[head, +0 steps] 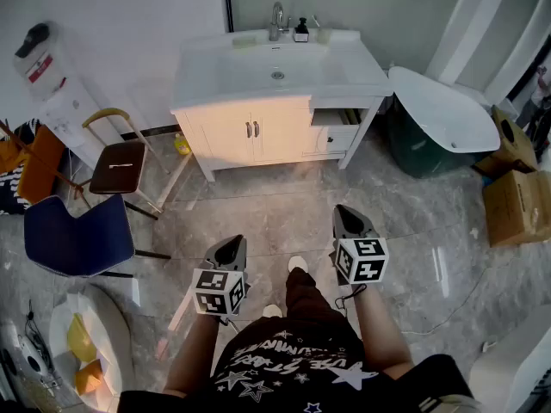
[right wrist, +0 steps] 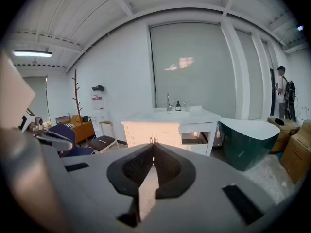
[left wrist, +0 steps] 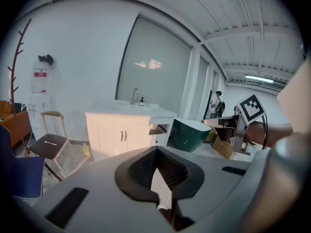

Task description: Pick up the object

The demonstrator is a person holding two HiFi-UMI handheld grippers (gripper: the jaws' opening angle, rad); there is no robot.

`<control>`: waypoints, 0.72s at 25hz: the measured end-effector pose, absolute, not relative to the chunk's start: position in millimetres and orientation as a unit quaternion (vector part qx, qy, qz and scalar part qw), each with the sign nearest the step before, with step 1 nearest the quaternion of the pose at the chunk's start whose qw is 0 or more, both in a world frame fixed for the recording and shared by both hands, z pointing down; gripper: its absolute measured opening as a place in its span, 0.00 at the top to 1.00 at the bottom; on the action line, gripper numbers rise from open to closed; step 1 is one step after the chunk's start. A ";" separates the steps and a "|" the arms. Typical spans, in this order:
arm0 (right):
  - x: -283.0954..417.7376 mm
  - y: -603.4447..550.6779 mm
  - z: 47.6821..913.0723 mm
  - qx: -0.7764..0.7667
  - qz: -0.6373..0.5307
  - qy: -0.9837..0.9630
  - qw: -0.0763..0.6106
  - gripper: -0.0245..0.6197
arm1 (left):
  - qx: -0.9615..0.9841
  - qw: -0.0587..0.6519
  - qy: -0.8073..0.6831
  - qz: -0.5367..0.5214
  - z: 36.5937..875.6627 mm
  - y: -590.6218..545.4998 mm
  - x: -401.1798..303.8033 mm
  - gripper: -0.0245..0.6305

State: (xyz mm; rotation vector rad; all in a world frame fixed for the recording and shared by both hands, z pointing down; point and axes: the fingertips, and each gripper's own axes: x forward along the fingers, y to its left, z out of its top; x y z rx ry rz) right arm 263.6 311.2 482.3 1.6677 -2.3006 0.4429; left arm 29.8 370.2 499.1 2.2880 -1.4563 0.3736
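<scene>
Both grippers hang over the marble floor, some way short of a white vanity cabinet (head: 258, 127). My left gripper (head: 232, 248) is shut and holds nothing; in its own view the jaws (left wrist: 156, 152) meet at the tips. My right gripper (head: 347, 219) is likewise shut and empty (right wrist: 153, 147). On the vanity top stand a faucet (head: 276, 20), a dark soap bottle (head: 300, 32) and a pale green bar (head: 244, 40). A small yellow bottle (head: 182, 144) stands on the floor at the cabinet's left foot. Which object the task means I cannot tell.
A drawer (head: 336, 117) stands open at the vanity's right. A green tub (head: 439, 110) and cardboard boxes (head: 516, 205) are on the right. A brown stool (head: 120, 166) and a blue chair (head: 77, 235) stand on the left. A person (right wrist: 282, 91) stands far off.
</scene>
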 end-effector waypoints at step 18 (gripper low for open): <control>246.7 344.9 487.2 0.567 0.147 -0.800 0.135 0.94 | 0.796 0.212 -0.551 0.135 505.5 420.6 -1.3 0.94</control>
